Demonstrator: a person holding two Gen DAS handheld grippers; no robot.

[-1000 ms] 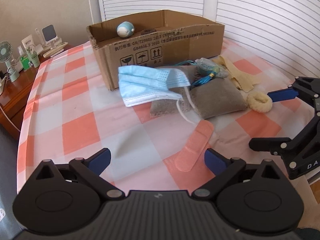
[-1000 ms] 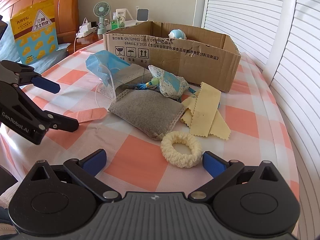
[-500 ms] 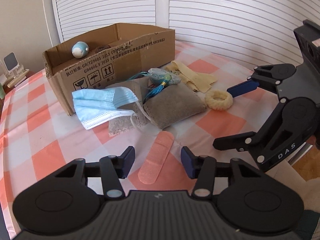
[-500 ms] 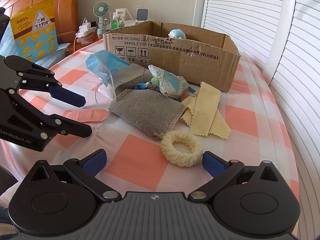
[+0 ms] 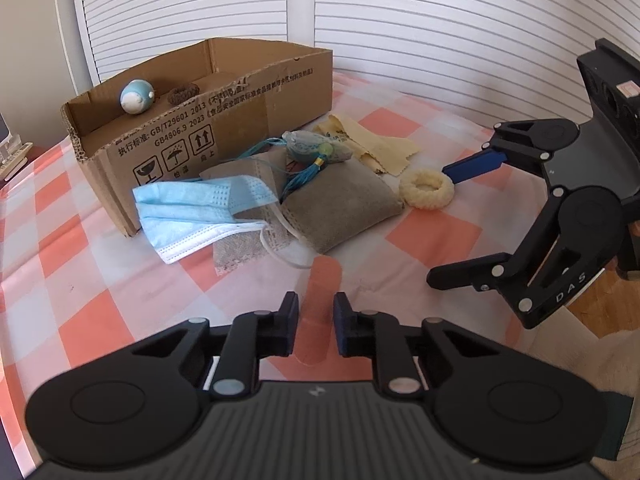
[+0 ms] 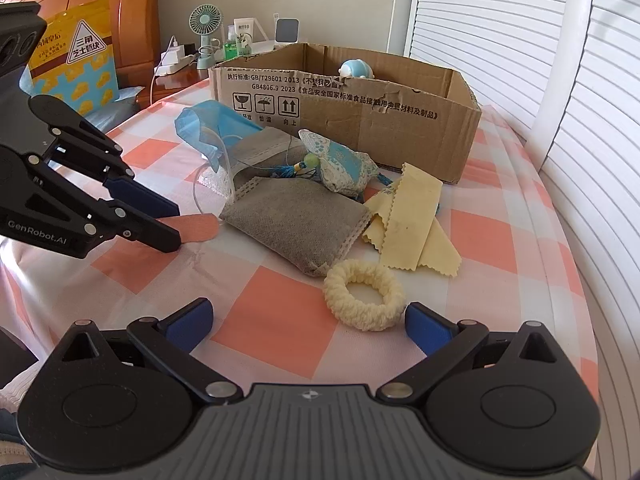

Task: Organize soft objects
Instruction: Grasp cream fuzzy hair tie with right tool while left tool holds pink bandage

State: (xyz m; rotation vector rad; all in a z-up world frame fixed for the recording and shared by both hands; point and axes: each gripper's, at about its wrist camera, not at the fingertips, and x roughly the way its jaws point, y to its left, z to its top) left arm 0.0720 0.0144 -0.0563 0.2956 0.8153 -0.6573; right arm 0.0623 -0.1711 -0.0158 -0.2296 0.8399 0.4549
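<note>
Jaws of left gripper (image 5: 316, 326) just closed, seemingly pinching the plaster (image 5: 320, 308).

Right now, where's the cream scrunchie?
The cream scrunchie lies on the checked cloth, just ahead of the open right hand-held gripper, between the grey pouch and the yellow cloths.

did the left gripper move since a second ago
Yes. In the right wrist view the left gripper has come in toward the grey fabric pouch, its jaws just closing on the pink adhesive bandage.
</note>
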